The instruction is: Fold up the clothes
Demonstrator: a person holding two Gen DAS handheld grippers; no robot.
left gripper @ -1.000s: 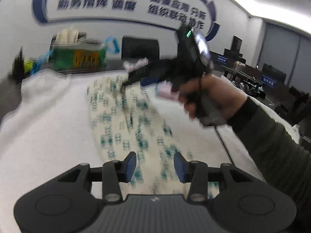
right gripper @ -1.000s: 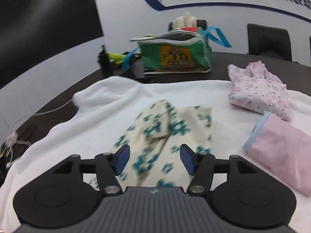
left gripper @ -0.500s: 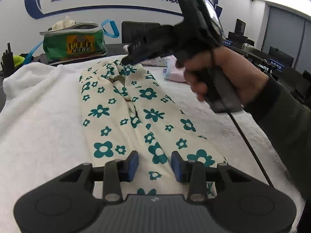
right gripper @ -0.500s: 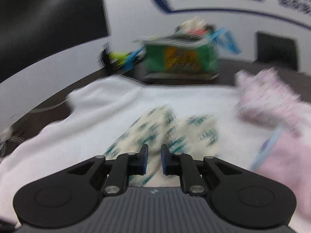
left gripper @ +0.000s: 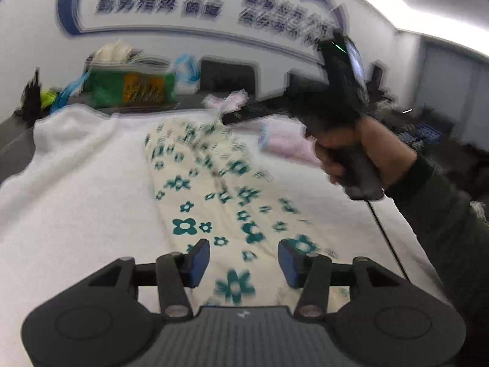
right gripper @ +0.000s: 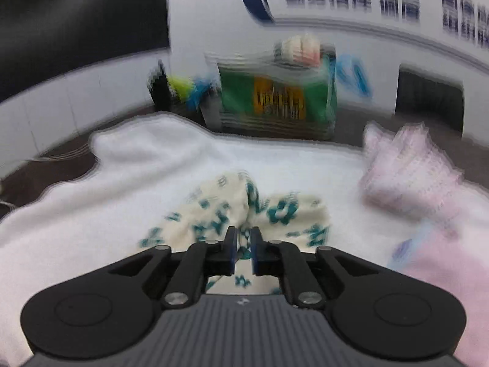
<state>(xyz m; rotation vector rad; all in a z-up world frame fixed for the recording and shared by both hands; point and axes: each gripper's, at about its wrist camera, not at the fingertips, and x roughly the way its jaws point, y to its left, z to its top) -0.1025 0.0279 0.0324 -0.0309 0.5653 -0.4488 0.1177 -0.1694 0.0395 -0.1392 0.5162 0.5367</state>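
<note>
Cream trousers with teal flowers (left gripper: 214, 202) lie lengthwise on a white towel (left gripper: 76, 183). My left gripper (left gripper: 243, 253) hovers over their near end; its jaws are opening, and the blue pads touch no cloth. A person's hand (left gripper: 351, 153) holds my right gripper (left gripper: 227, 119) at the trousers' far end. In the right wrist view, the right gripper (right gripper: 243, 238) sits low over the flowered trousers (right gripper: 284, 214). Its jaws are opening from a narrow gap, with cloth showing in the gap. Both views are blurred.
A green bag (left gripper: 131, 85) stands behind the towel on the dark table. Pink garments (right gripper: 406, 168) lie to the right of the trousers, and another pink piece (right gripper: 443, 275) lies nearer. A dark chair (left gripper: 226, 76) stands at the wall.
The left jaws narrowed, then spread wider than before. The right jaws went from wide apart to almost shut over the trousers' far end, and the gap is now slightly larger.
</note>
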